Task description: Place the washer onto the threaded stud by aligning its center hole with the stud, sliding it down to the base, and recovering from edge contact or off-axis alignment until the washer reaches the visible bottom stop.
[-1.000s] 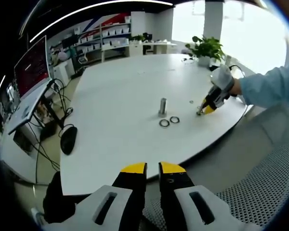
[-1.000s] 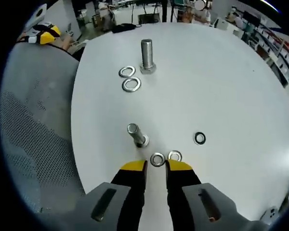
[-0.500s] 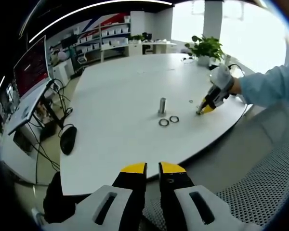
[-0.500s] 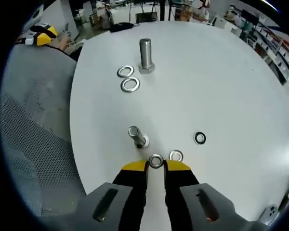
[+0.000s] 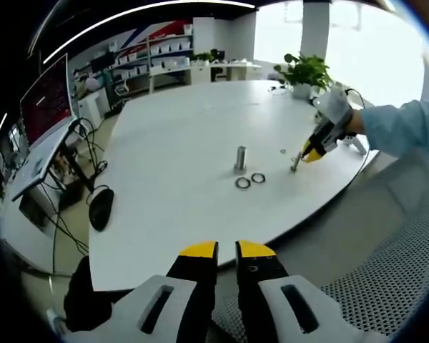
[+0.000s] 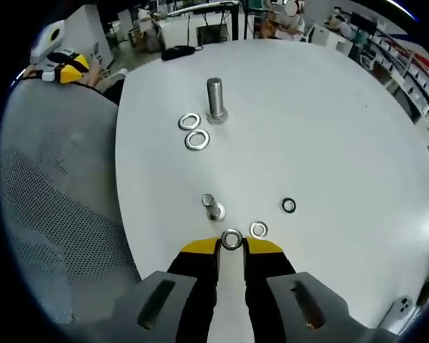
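Note:
In the right gripper view my right gripper [image 6: 232,244] is shut on a small silver washer [image 6: 232,239], held above the white table [image 6: 329,128]. A short threaded stud [image 6: 211,206] stands just ahead and to the left of the jaws. A taller stud [image 6: 215,100] stands farther off with two large washers [image 6: 193,131] beside it. In the left gripper view the right gripper [image 5: 311,151] hangs over the short stud [image 5: 294,164]. My left gripper [image 5: 227,251] is off the table edge, shut with nothing in it.
Two more small washers [image 6: 258,229] [image 6: 289,206] lie to the right of the short stud. The left gripper [image 6: 64,68] shows beyond the table edge. A potted plant [image 5: 305,71] stands at the far side. A perforated grey chair [image 6: 50,207] lies beside the table.
The right gripper's jaws closed on the washer and rose from the table, so the table's things look smaller and farther. The left gripper has stayed where it was.

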The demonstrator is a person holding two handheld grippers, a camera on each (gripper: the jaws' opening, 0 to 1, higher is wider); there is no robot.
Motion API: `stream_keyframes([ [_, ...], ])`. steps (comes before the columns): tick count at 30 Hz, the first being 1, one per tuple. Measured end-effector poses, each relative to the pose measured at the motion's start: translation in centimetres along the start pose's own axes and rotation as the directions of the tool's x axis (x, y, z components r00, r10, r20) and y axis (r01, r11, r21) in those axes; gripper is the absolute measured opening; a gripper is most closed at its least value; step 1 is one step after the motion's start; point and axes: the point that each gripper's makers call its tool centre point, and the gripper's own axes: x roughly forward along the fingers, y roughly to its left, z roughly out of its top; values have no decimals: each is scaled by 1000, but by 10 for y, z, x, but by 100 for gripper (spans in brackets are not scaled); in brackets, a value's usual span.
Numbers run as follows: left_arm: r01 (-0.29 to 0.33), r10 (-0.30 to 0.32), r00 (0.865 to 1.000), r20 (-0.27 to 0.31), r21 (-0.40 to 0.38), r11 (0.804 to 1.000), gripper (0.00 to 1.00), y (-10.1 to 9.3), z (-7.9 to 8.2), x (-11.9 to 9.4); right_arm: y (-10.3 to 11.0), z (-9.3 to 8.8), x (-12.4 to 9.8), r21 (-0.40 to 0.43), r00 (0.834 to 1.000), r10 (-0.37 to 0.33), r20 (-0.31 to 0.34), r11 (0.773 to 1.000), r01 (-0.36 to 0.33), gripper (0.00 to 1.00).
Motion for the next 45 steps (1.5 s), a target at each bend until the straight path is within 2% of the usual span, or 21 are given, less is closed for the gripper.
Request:
stream_keyframes([
  [11, 0, 0, 1000, 19, -2, 1000, 7, 0, 3, -1, 3, 28, -26, -34, 998, -10, 60, 999, 12, 14],
  [18, 0, 0, 1000, 18, 3, 1000, 7, 0, 3, -1, 10, 39, -30, -58, 997, 3, 76, 998, 1, 14],
  [37, -4, 4, 1000, 25, -5, 1000, 7, 1, 4, -1, 19, 39, -13, -100, 999, 38, 33, 994, -35, 14],
  [45, -4, 4, 1000, 24, -6, 1000, 7, 1, 4, -1, 17, 37, -11, -107, 999, 36, 20, 994, -34, 14],
])
